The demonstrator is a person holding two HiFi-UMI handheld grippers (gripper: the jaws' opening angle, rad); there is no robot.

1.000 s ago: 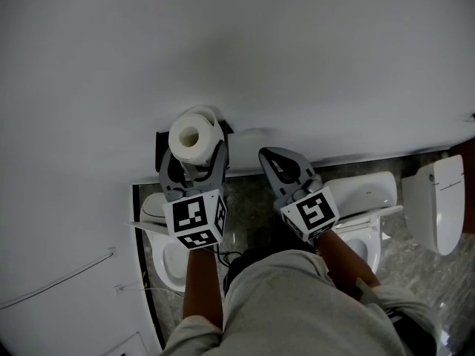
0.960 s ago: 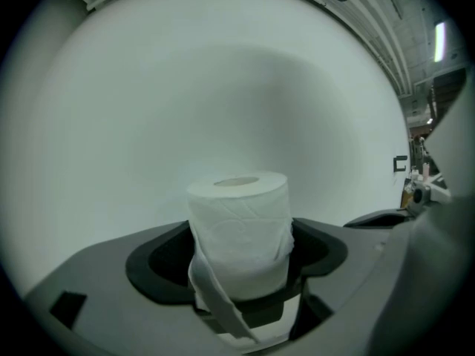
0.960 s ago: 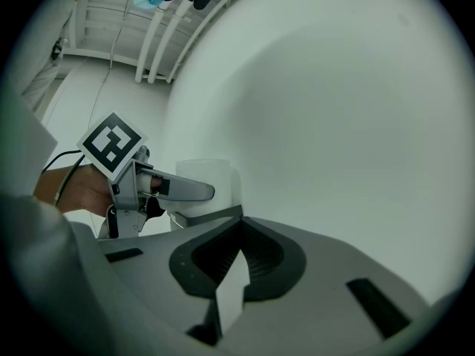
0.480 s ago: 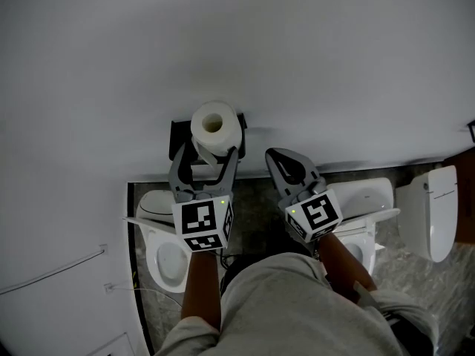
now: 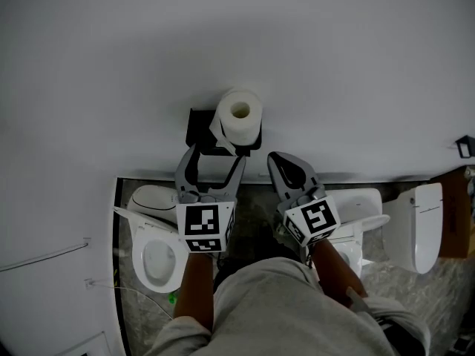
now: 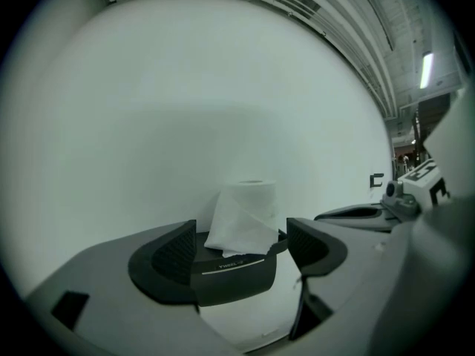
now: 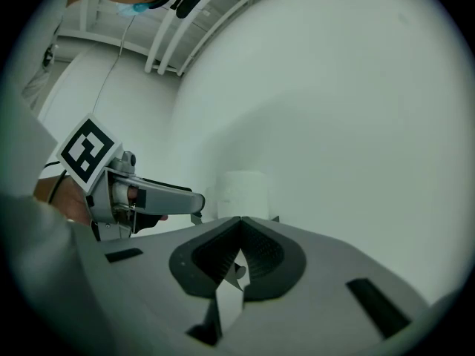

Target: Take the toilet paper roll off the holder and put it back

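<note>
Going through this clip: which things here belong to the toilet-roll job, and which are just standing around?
Job in hand:
- toilet paper roll, upright on the black holder
- left gripper, open, short of the roll
- right gripper, shut, empty

Just standing around:
- left toilet
- middle toilet
- white fixture at the right

Left hand-held gripper (image 6: 242,245) agape, right one (image 7: 240,224) closed

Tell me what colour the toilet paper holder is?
The holder is black, clearest in the left gripper view.
</note>
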